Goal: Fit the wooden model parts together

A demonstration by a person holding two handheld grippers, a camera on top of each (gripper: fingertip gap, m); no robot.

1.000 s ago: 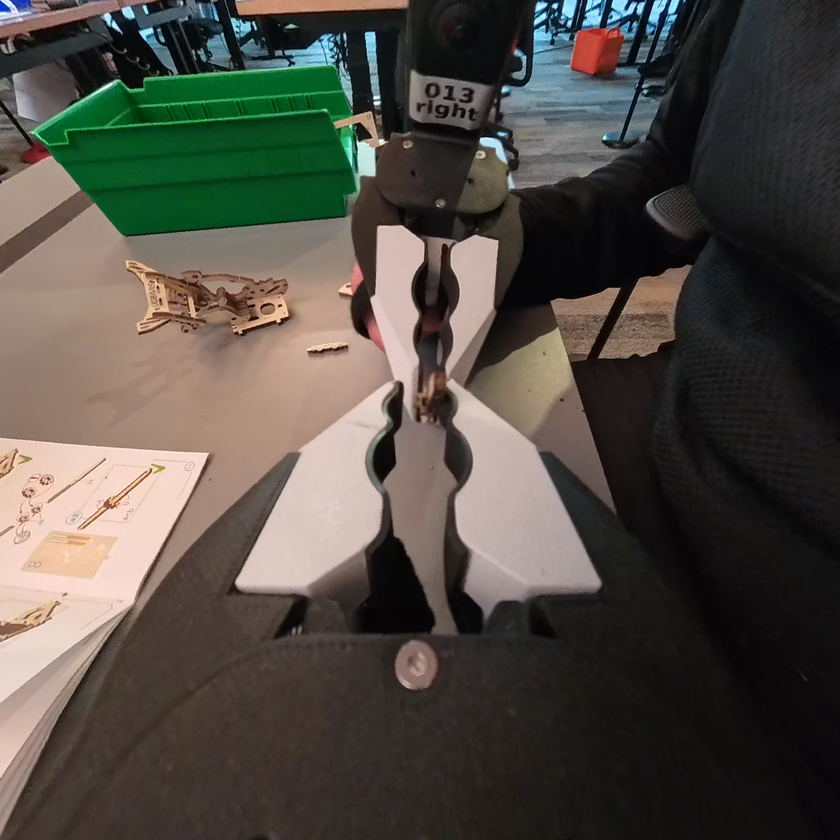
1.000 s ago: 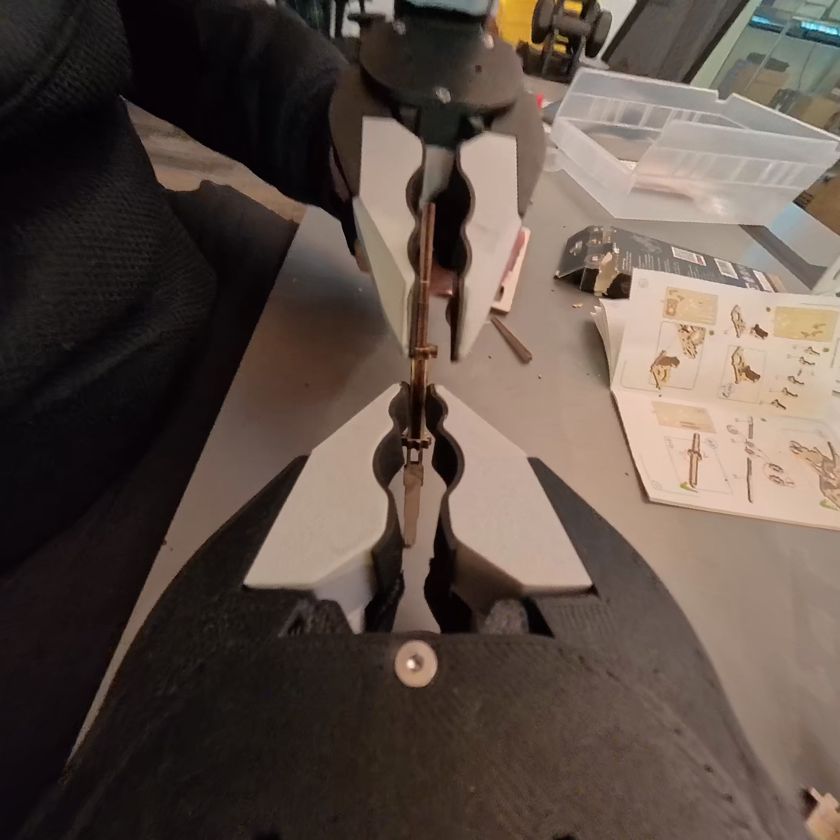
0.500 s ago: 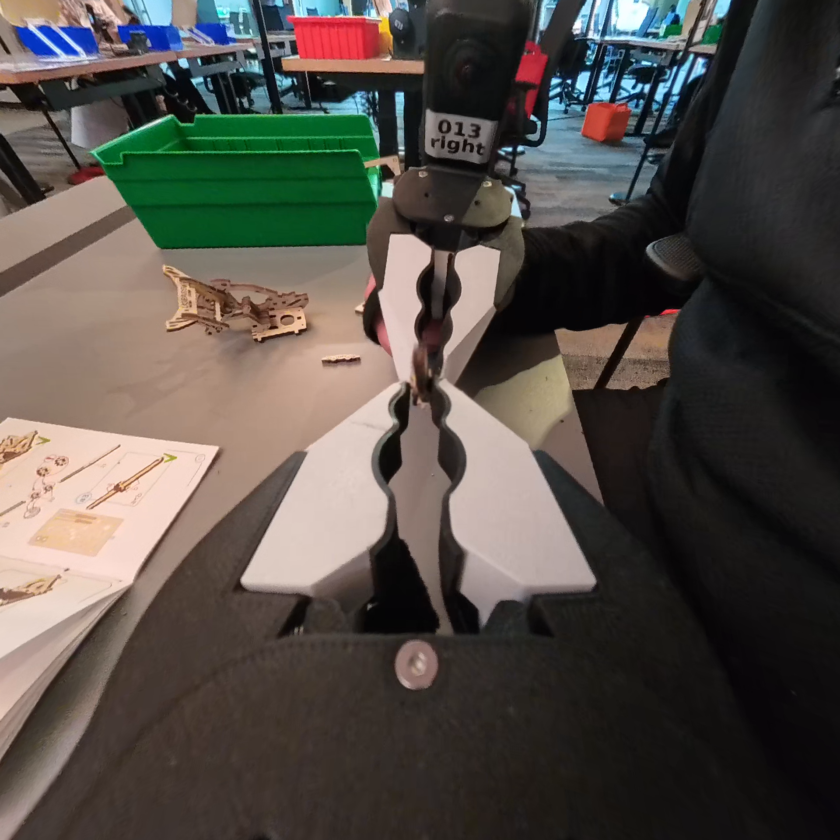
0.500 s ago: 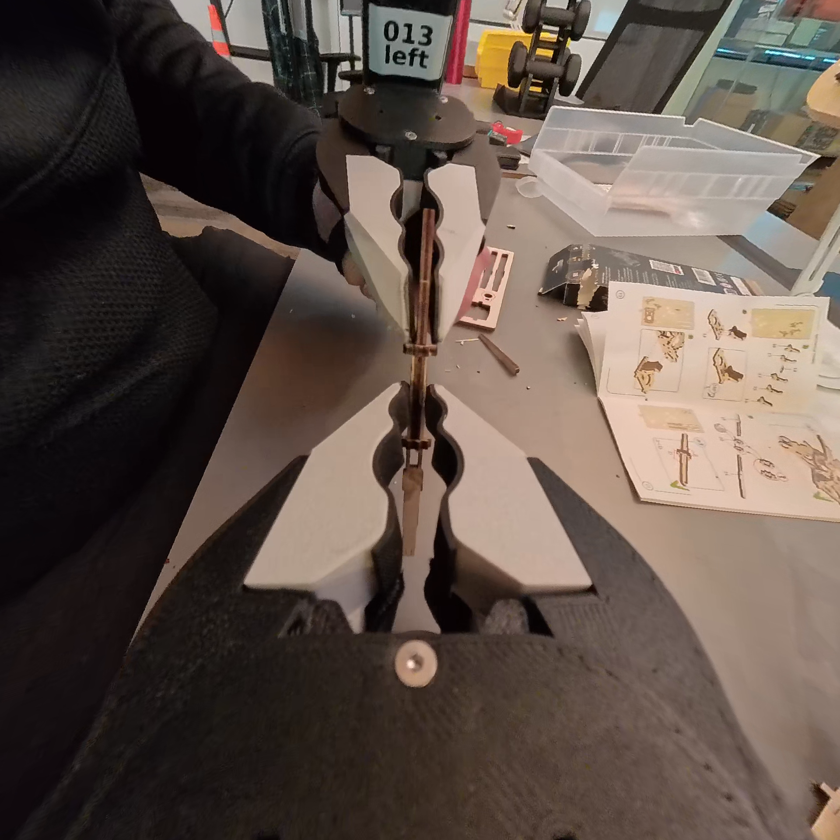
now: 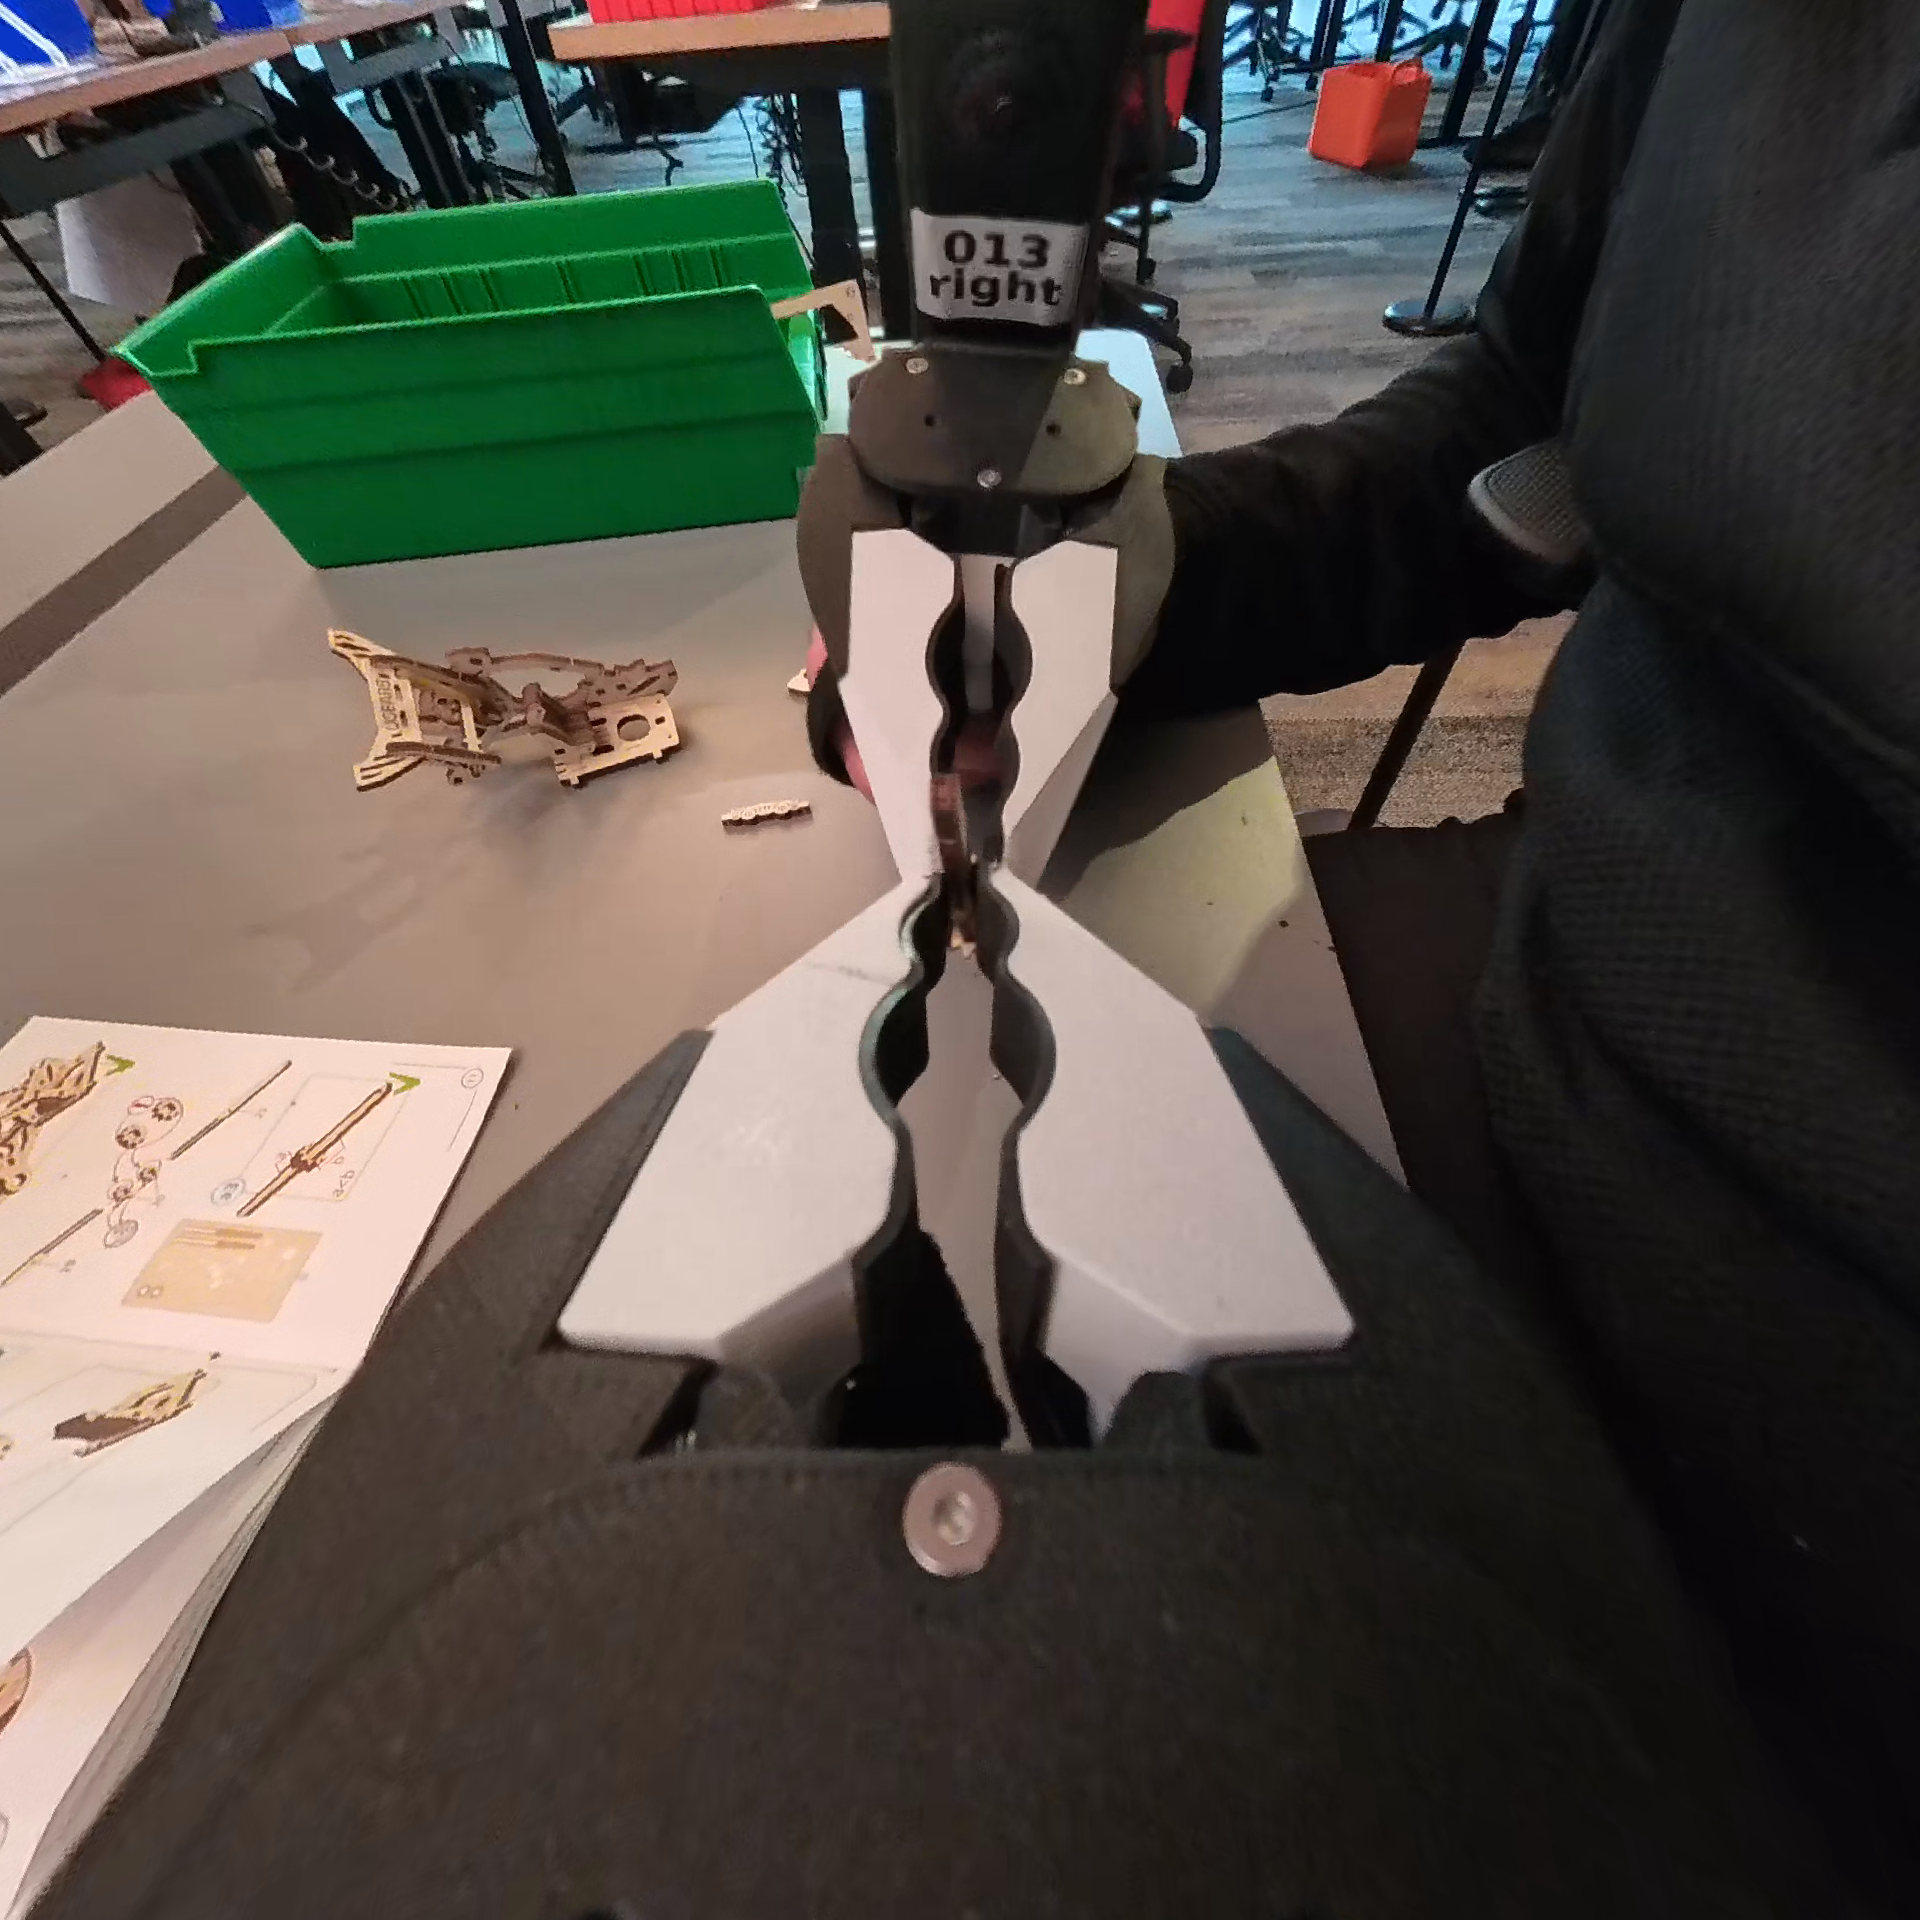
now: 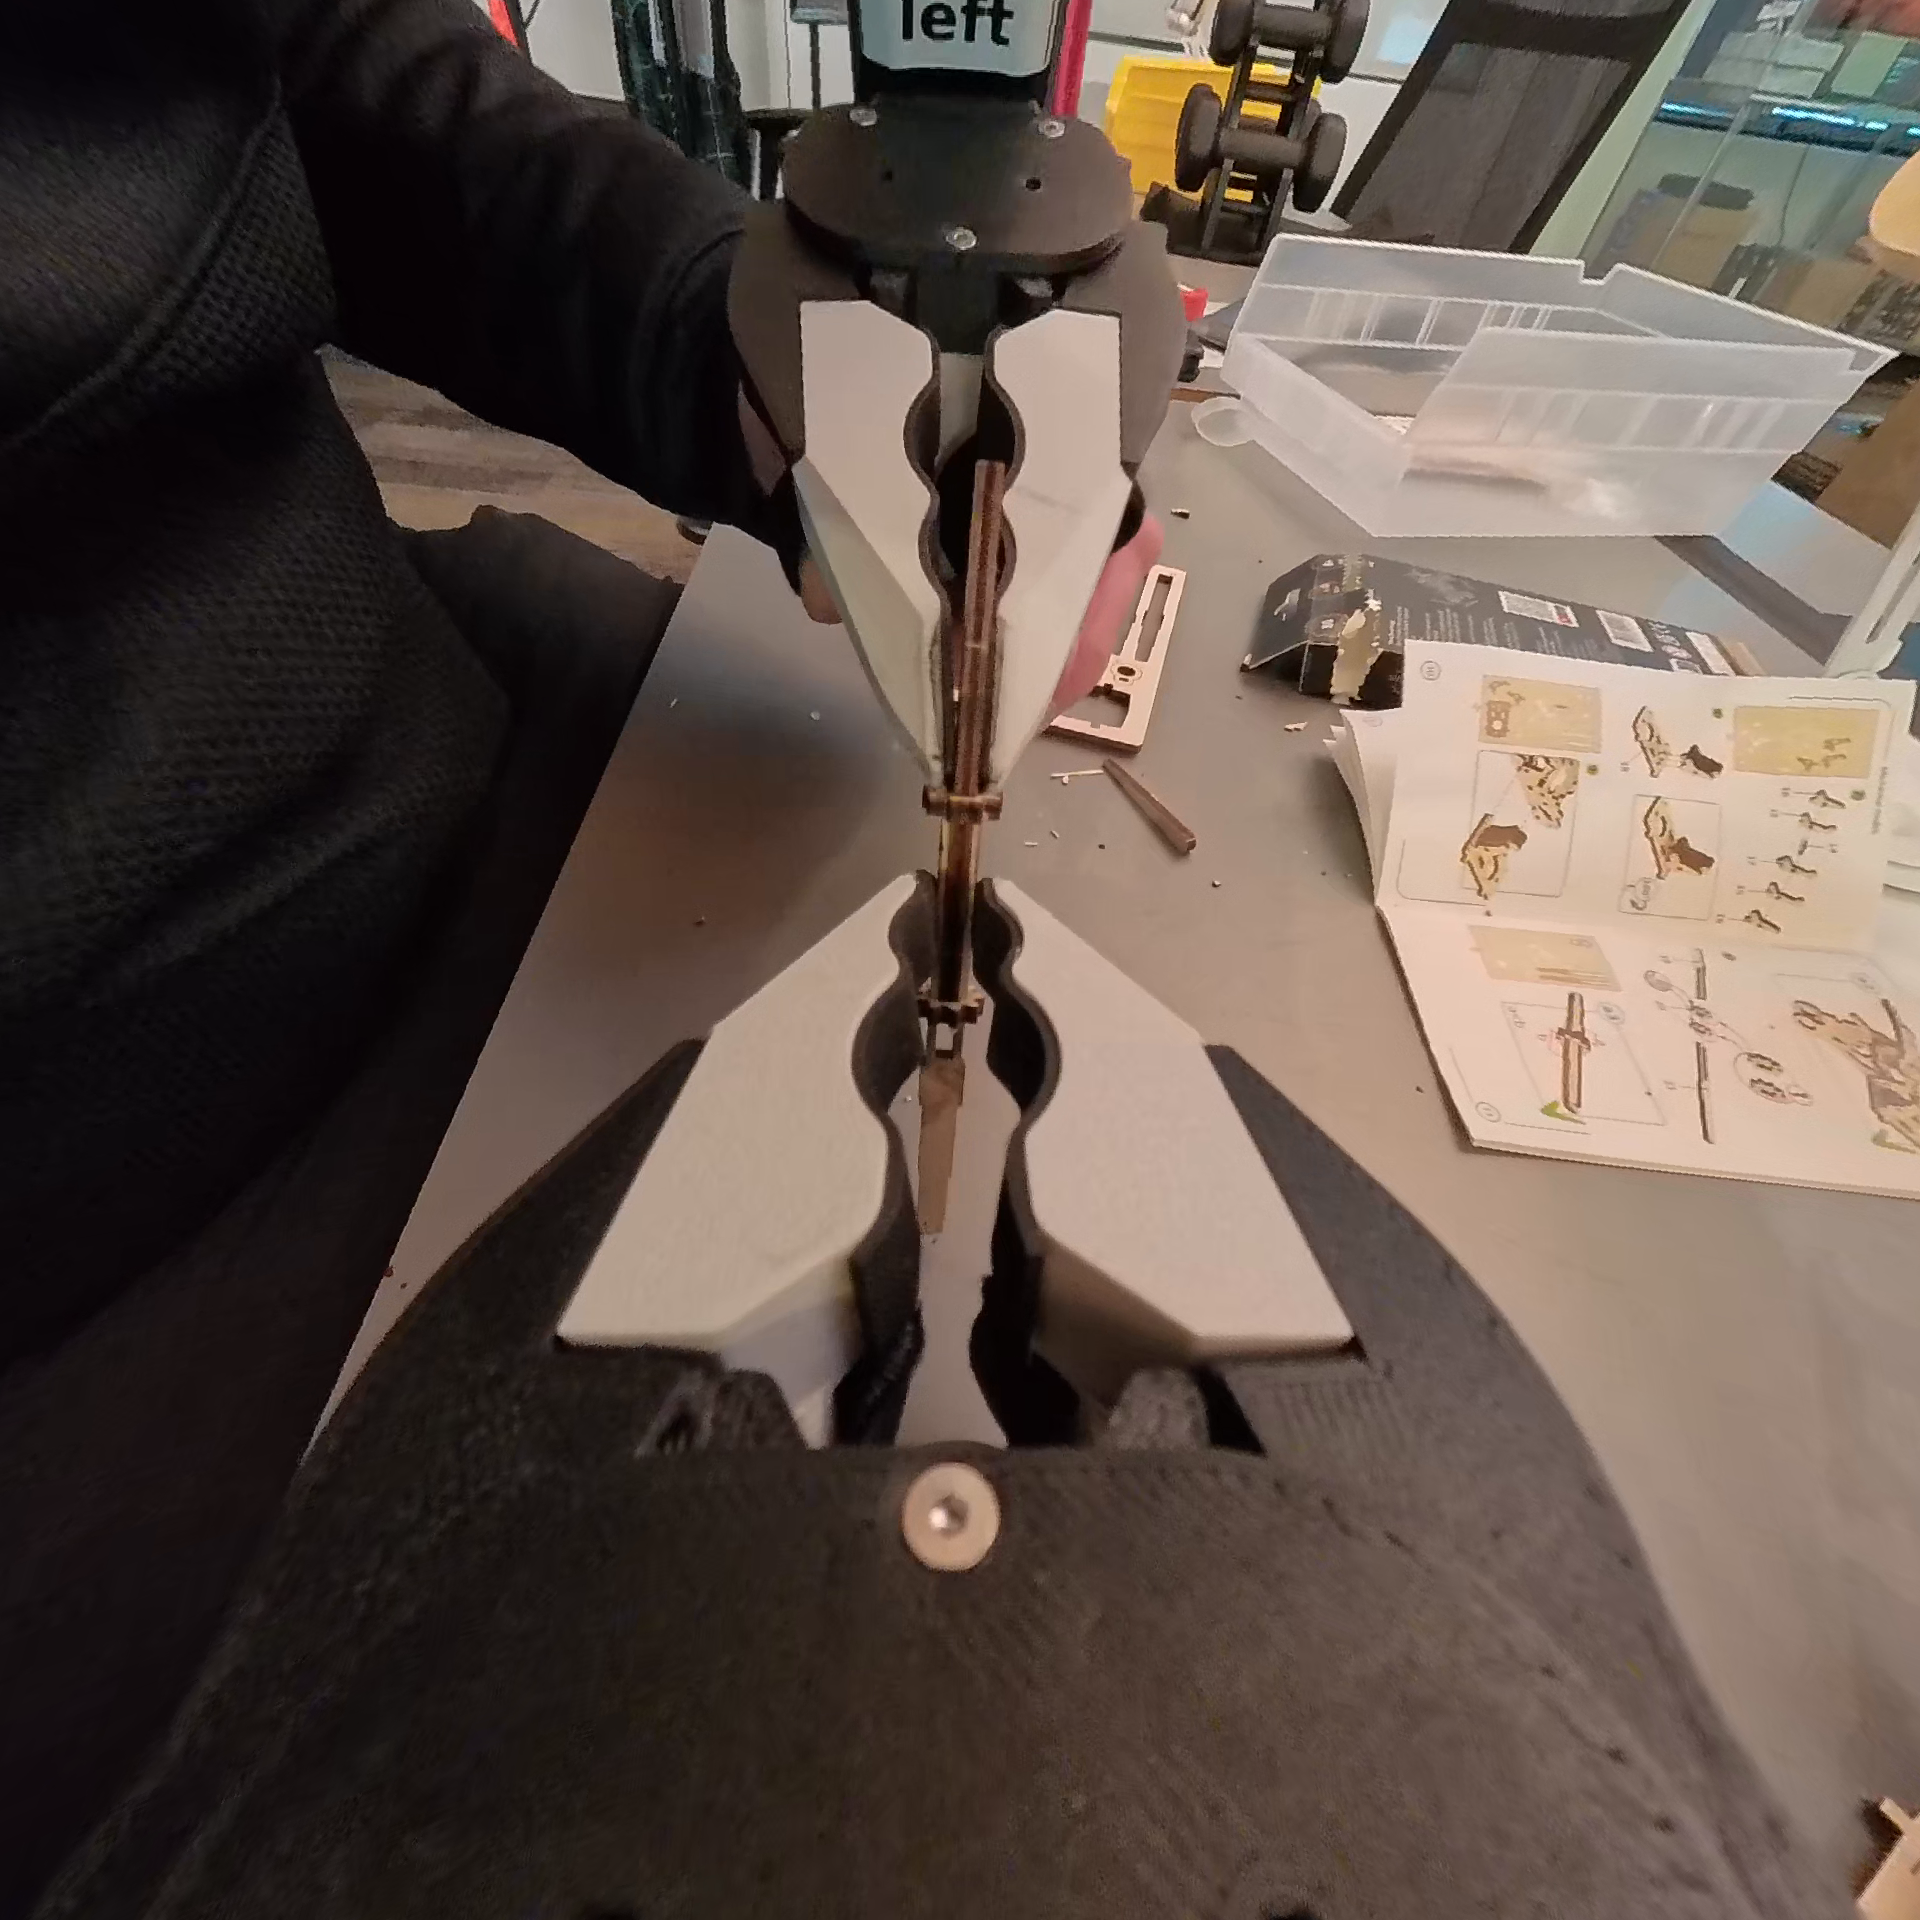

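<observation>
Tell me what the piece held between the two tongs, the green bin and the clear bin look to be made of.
Held piece: thin laser-cut plywood by the look, pale faces with dark, scorched-looking edges.
Green bin: moulded plastic, opaque, slight sheen, ribbed inner wall.
Clear bin: translucent, frosted-looking plastic; its inner dividers show through the walls.

A white label (image 5: 992, 268) with black printed characters is sitting on the black body of the right gripper (image 5: 961, 868), and a similar label (image 6: 954, 26), cut off by the top edge, is showing on the left gripper (image 6: 961, 784). An open instruction booklet (image 6: 1662, 914) on the bench (image 6: 1299, 935) is showing tiny step marks beside its diagrams, too small to read. A dark cardboard box (image 6: 1455, 634) is carrying white stickers and fine print, and a wooden assembly (image 5: 499, 717) is bearing a small engraved mark.
</observation>
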